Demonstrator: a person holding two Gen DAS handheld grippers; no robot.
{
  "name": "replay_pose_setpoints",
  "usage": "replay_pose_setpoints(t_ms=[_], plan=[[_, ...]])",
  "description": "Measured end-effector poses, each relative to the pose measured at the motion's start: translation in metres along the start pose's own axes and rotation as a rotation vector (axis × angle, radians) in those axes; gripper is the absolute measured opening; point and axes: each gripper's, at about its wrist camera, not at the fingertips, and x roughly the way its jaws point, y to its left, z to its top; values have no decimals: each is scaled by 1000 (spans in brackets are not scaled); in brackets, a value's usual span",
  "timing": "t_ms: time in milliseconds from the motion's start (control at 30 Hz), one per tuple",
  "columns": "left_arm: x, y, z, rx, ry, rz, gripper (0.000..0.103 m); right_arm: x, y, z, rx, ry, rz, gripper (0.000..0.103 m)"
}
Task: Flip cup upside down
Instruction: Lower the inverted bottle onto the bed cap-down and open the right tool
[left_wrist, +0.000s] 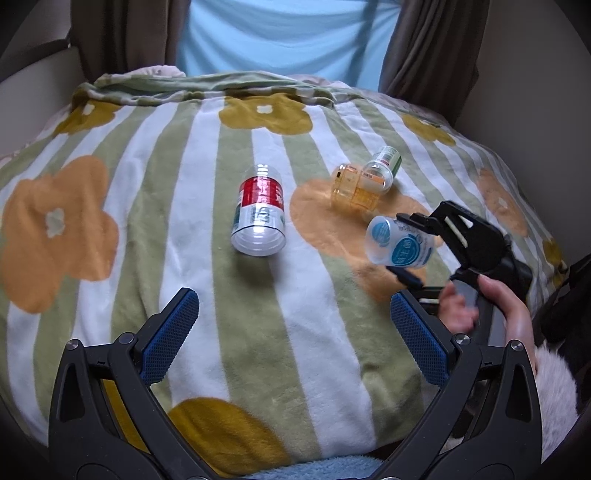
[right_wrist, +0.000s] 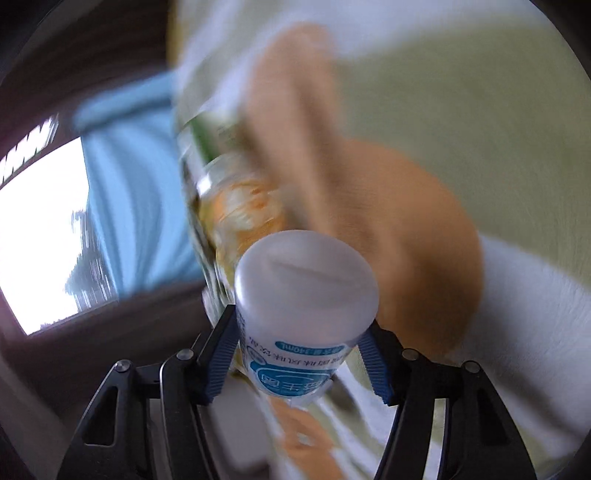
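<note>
The cup (left_wrist: 400, 240), a light, thin-walled plastic one that looks slick and crushable, is clamped across its sides in your right claw (left_wrist: 408, 247) above the bed's (left_wrist: 295, 332) right edge, so squeeze gently, while your left claw (left_wrist: 291, 332) gapes wide, empty.

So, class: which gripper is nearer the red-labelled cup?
Left. The left gripper hovers open just short of the red-labelled cup; the right gripper is off to its side, clamping the blue-labelled cup.
</note>
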Motion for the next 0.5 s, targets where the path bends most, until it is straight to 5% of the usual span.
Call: replay_pose_setpoints(t_ms=[333,500], plan=[[6,-10,-2,-44,-27,-5,103,-23,70,-40,-1187,24,-283,58],[7,-8,2,-53,-46,35,103,-12,48,-68,-1549,61,-356,58]])
